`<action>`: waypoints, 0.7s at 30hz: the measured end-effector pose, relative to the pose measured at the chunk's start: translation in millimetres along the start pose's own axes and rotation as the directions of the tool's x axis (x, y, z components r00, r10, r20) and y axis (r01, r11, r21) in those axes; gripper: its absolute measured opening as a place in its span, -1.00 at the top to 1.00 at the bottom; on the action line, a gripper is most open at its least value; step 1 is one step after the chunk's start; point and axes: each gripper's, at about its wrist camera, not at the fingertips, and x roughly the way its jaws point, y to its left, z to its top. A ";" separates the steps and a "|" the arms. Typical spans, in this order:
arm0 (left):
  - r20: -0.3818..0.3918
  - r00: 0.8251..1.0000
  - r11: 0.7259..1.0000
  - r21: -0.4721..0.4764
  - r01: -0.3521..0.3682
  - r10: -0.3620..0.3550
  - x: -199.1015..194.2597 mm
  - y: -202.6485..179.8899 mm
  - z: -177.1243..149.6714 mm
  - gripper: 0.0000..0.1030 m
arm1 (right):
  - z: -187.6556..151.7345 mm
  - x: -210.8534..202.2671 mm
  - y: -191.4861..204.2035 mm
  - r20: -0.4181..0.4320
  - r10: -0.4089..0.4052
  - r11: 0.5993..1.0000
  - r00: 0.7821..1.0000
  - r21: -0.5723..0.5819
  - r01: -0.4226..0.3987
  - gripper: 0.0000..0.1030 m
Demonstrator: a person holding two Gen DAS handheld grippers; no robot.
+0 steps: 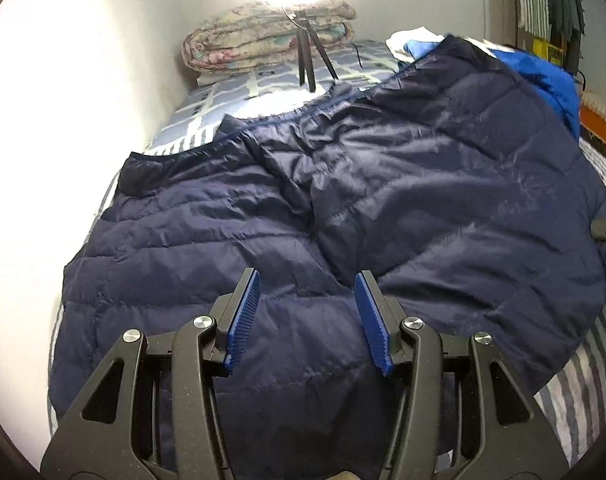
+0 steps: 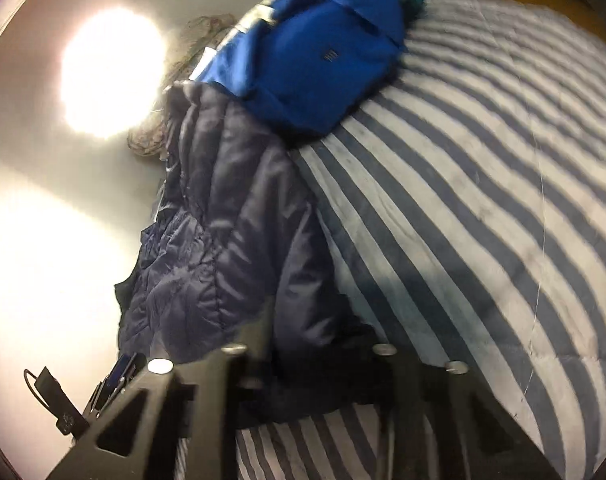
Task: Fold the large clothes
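A large navy quilted puffer jacket lies spread over the bed, folded over on itself along the middle. My left gripper hovers over its near part, jaws wide open, blue pads empty. In the right wrist view the same jacket runs along the left. My right gripper is at the jacket's near edge. The view is blurred and dark, so its fingertips are hard to make out against the fabric.
A bright blue jacket lies at the far end, also in the left wrist view. The striped bedspread stretches right. A folded floral quilt and a lamp tripod stand by the wall. The white wall is left.
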 end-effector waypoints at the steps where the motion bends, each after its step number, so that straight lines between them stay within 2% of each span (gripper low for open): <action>1: -0.018 1.000 1.000 0.008 -0.002 0.002 6.7 -2.8 -2.7 -0.01 | 0.7 -2.9 10.7 0.017 -0.023 0.999 1.000 -0.034 0.024 0.72; 4: -0.074 0.997 1.000 0.013 0.027 -0.026 28.2 -5.0 -9.5 -0.01 | -0.4 -15.1 46.1 0.071 -0.065 0.984 0.995 -0.158 0.076 0.80; 7: -0.121 0.990 0.998 -0.016 0.068 -0.069 26.0 4.4 -1.4 -0.01 | -5.9 -28.0 85.0 0.125 -0.082 0.947 0.989 -0.300 0.117 0.83; 10: -0.092 0.993 0.997 -0.017 0.072 -0.073 -3.8 19.9 7.0 -0.01 | -11.4 -40.7 118.3 0.170 -0.071 0.900 0.983 -0.414 0.137 0.84; 12: -0.063 0.995 0.996 -0.042 0.079 -0.081 -36.5 36.5 12.3 -0.01 | -13.2 -54.9 124.8 0.190 -0.055 0.875 0.980 -0.464 0.139 0.85; 14: -0.036 0.996 0.993 -0.091 0.078 -0.081 -69.9 54.3 14.4 -0.01 | -16.5 -57.6 141.0 0.196 -0.035 0.853 0.980 -0.504 0.131 0.85; 18: 0.039 0.993 0.970 -0.215 0.114 -0.108 -143.4 96.8 4.4 -0.01 | -28.2 -60.5 173.6 0.213 0.001 0.801 0.977 -0.585 0.127 0.86; 21: 0.087 0.994 0.957 -0.278 0.089 -0.067 -174.6 122.6 -8.7 -0.01 | -41.6 -55.4 200.3 0.213 0.028 0.758 0.977 -0.642 0.118 0.86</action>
